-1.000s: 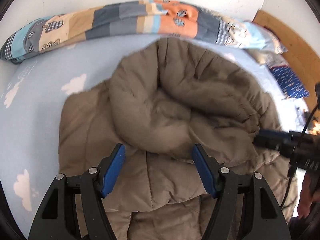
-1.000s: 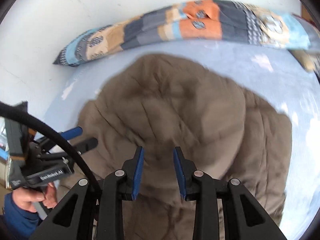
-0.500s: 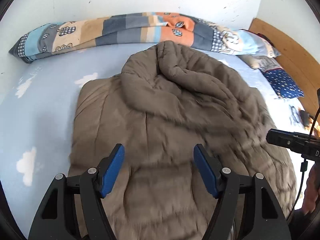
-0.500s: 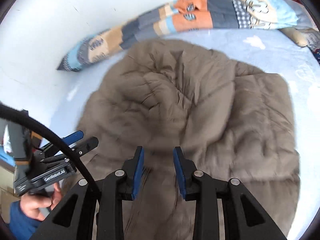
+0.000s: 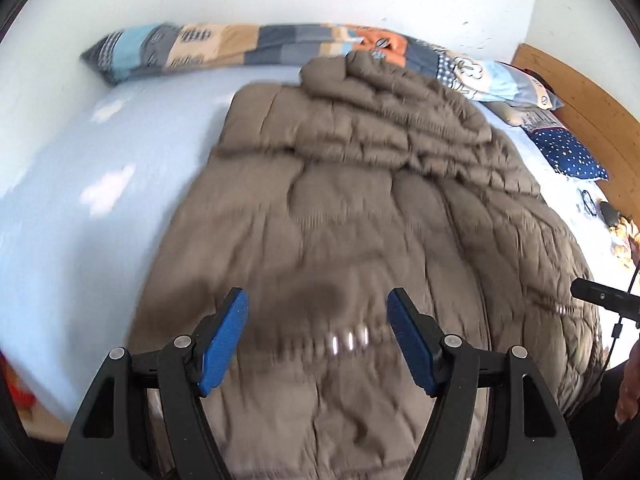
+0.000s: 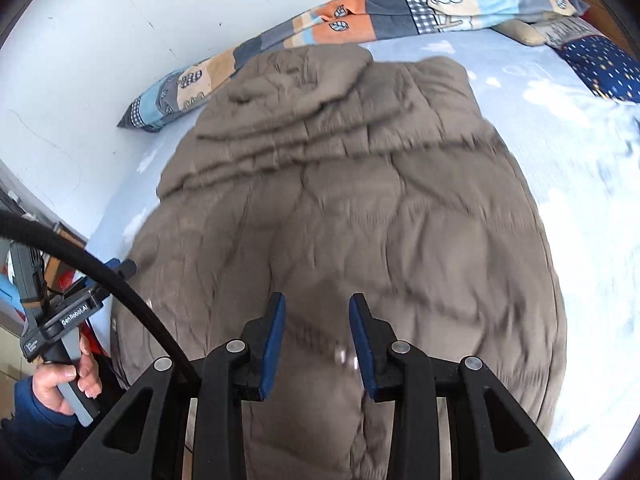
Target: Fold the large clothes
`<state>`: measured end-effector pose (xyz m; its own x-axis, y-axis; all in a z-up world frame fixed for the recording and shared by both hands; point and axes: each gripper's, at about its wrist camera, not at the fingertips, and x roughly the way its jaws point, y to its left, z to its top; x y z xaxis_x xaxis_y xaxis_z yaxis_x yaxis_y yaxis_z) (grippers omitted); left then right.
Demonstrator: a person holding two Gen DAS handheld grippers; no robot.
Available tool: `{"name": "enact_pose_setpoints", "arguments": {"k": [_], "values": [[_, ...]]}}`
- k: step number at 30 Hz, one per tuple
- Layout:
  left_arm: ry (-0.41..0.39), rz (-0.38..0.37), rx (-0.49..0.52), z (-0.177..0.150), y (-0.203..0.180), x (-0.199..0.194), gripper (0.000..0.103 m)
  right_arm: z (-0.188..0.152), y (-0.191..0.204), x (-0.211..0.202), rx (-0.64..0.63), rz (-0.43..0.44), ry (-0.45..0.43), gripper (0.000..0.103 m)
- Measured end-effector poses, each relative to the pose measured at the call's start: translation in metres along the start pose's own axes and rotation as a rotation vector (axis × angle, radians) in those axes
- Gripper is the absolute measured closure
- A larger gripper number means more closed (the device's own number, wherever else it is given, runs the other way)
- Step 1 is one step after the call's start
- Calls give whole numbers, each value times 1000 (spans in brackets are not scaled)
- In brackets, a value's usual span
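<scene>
Both grippers hover with nothing held over a brown quilted puffer jacket on the bed.

The jacket lies spread on the pale blue cloud-print bedsheet, its far end bunched in folds near the long patchwork pillow by the white wall. The left gripper has its blue-padded jaws wide apart above the near hem; the right gripper stands with a narrower gap, gripping nothing. A dark blue dotted cushion rests toward the bed's right side.

patchwork pillow by wall | blue cloud-print sheet | navy dotted cushion | wooden headboard
</scene>
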<state>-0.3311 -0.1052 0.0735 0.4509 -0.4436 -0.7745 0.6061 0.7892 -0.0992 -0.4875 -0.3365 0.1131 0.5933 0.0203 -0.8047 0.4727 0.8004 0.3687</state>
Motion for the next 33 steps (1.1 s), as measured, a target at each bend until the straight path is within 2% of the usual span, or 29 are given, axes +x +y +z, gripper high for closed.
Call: {"name": "enact_pose_setpoints", "arguments": {"k": [4,11,13,19,25,33], "values": [[40,32,-46,-23,3,5,32,-23,7,2,-11,-20,15,67],[79,71,37,-33,-1,23,27,-44,32,32,-84,-44,94,67],[74,86,67,-36,-6,26,24,-46,32,40,-89,-58,122,67],[69,100,97,-39,-9,27,22,-51,23,57,-65,-61,165,65],[62,113,120,-41,-12,26,22,-52,25,59,-85,-59,159,59],[59,127,134,-42,-14,25,21,-58,35,61,-115,-55,163,46]]}}
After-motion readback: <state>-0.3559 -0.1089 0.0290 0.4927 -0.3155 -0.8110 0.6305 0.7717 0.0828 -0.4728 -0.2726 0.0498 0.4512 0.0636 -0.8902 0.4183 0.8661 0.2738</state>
